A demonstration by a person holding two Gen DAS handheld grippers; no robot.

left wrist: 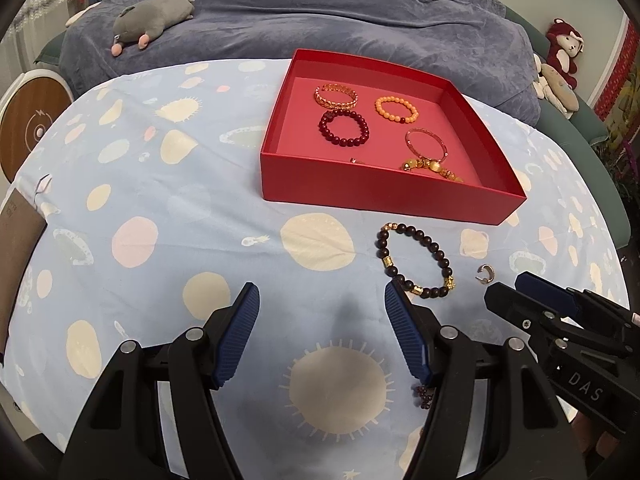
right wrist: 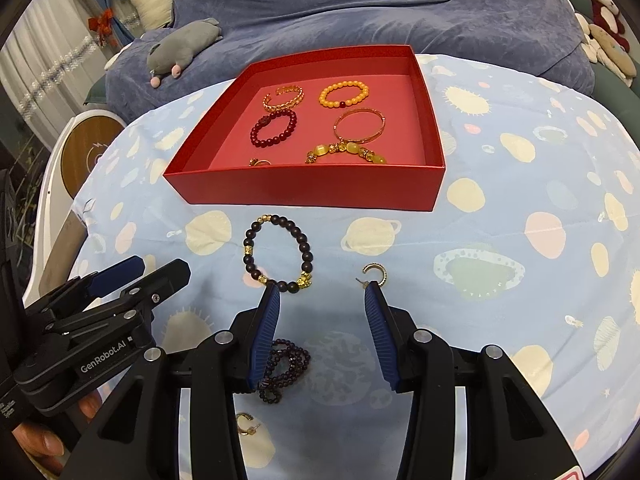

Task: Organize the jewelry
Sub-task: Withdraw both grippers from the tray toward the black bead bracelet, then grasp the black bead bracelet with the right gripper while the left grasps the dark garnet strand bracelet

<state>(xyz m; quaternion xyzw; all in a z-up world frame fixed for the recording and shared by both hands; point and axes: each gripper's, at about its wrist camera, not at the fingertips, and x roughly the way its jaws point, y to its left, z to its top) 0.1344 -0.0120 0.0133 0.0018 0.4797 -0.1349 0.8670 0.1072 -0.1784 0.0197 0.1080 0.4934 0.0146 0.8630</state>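
A red box (left wrist: 376, 194) (right wrist: 304, 190) holds several bracelets and bangles. On the cloth in front of it lie a dark bead bracelet with gold beads (left wrist: 414, 264) (right wrist: 278, 254), a gold hoop earring (left wrist: 486, 273) (right wrist: 376, 274), a coiled dark purple bead strand (right wrist: 286, 364) and a second gold earring (right wrist: 246, 424). My left gripper (left wrist: 322, 304) is open and empty, just left of the dark bracelet. My right gripper (right wrist: 322, 294) is open and empty, above the cloth between the dark bracelet and the hoop earring, with the purple strand below its left finger.
The table wears a light blue cloth with planet prints (left wrist: 160, 200). A blue-covered sofa with a grey plush toy (left wrist: 154, 20) stands behind. A round wood-and-white device (left wrist: 32, 128) is at the left edge. More plush toys (left wrist: 560, 64) sit at the far right.
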